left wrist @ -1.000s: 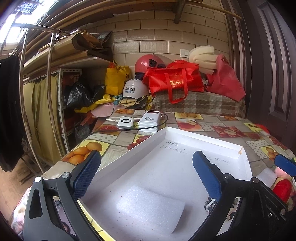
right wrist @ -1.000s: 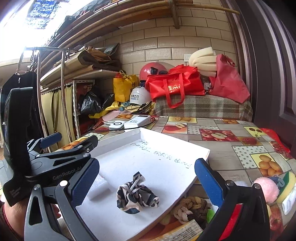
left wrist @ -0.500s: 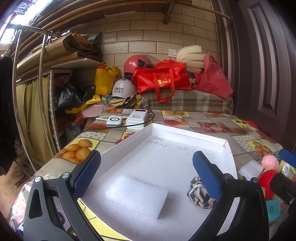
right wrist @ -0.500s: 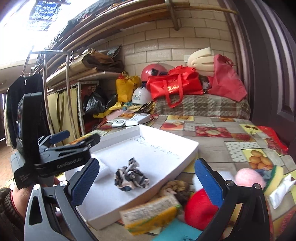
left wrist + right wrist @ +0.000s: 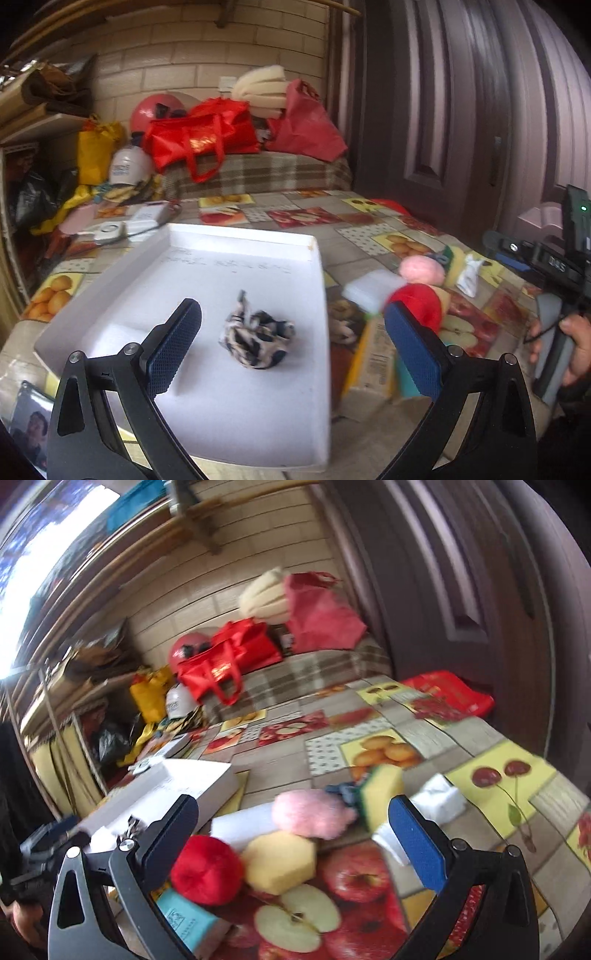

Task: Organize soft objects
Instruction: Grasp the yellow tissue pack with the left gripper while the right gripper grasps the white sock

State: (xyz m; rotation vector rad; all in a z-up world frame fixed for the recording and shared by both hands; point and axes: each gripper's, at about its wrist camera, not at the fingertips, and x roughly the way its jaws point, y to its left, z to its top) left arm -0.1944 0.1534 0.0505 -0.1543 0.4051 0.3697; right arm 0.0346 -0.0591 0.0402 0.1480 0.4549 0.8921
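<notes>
The white tray (image 5: 317,266) serves as the reference landmark. The left gripper (image 5: 291,347) hovers above the near part of the tray with its jaws spread wide and nothing between them; a crumpled patterned cloth (image 5: 256,338) lies on the tray floor just ahead of it. The right gripper (image 5: 291,834) is positioned to the right of the tray, jaws likewise apart and empty, over the cluster of soft items not yet sorted: a red pom-pom (image 5: 207,871), a yellow foam block (image 5: 280,862), a pink fluffy ball (image 5: 310,812), a yellow-green sponge (image 5: 380,788) and a white foam piece (image 5: 242,825), all on the fruit-print tablecloth (image 5: 491,775) beside the tray's right wall. The likely next step is a pick from this cluster. Risk: the items touch or crowd one another, so a closing jaw may catch two at once or push a neighbour away. Risk: compressible foam can slip out of a shallow pinch. Both views are motion-blurred, so exact item edges cannot be confirmed; alignment before closing is advised.
</notes>
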